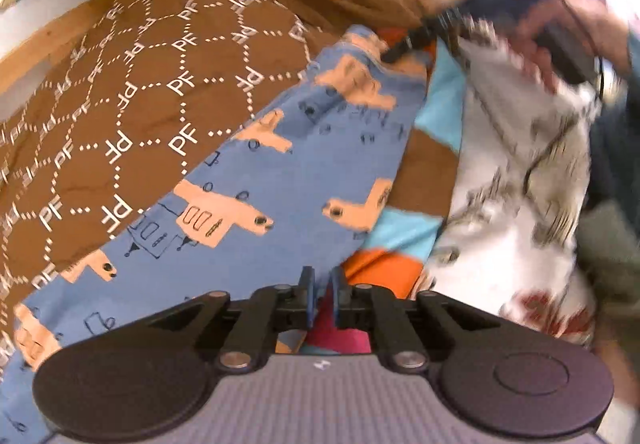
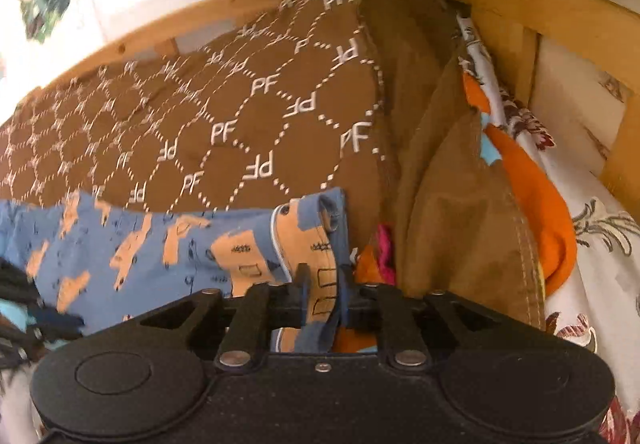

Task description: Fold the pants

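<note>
While both narrow grippers, left gripper [image 1: 322,298] and right gripper [image 2: 323,294], pinch the blue pants [image 2: 132,260], brown PF-print cover [image 1: 152,92] beneath, orange cloth [image 2: 536,204] and floral sheet [image 1: 520,184] crowding alongside

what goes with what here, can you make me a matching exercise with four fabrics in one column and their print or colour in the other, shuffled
Things
1. pants
2. brown blanket
3. white sheet
4. cloth tucked beside the sheet

Looks
A. plain orange
B. white "PF" letters in a dotted lattice
C. blue with peach shapes
D. dark leafy and reddish flower print

Pairs: 1-C, 2-B, 3-D, 4-A
</note>
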Motion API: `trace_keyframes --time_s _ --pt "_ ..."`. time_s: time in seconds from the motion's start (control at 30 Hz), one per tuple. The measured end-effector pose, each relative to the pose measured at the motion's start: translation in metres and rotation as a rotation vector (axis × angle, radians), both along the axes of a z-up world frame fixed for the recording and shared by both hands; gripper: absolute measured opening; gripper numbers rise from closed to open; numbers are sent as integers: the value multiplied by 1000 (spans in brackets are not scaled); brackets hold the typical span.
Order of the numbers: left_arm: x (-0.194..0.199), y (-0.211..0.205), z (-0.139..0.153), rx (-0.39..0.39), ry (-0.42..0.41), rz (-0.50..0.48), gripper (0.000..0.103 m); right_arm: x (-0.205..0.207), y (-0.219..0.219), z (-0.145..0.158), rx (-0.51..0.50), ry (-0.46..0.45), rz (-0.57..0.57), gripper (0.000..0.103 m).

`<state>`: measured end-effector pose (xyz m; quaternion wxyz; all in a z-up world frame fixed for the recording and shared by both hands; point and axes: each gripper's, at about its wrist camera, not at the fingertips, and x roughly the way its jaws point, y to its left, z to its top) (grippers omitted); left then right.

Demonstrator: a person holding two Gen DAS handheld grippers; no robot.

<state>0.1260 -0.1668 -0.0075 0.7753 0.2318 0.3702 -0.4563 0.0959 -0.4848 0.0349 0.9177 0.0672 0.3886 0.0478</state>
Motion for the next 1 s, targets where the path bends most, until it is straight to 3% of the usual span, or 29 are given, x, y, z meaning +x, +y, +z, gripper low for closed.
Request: trace_keyframes --time_s 0.07,0.1,0.13,0.27,0.37,0.47,0.57,0.67,0.77,0.83,1.0 --pt "12 2 11 -59 42 28 35 -2 5 1 -9 1 50 46" --pt "20 -1 17 -73 39 45 57 -3 8 1 -15 1 68 49" --pt "28 -5 24 -82 21 55 65 -5 11 0 -26 3 82 52" --pt "67 -47 45 -77 -23 49 64 -8 21 1 -102 7 113 52" --pt "94 -90 48 -95 -44 32 64 -15 18 2 -103 -8 124 52" --pt "109 -130 42 -122 -31 1 59 -20 9 2 -77 -32 117 48" --pt "119 -161 32 -120 3 -62 58 -22 2 1 -67 -40 102 33" --pt "120 -181 18 -78 30 -111 56 -22 -4 -1 -26 -40 106 23" --pt "116 -189 4 -27 42 -134 37 -22 -3 -4 -38 -31 120 22" --pt "111 -189 -4 -4 49 -138 18 -22 -4 -4 -33 -31 121 21" --pt "98 -190 -10 9 -11 -123 2 -24 -4 -5 -40 -29 119 18"
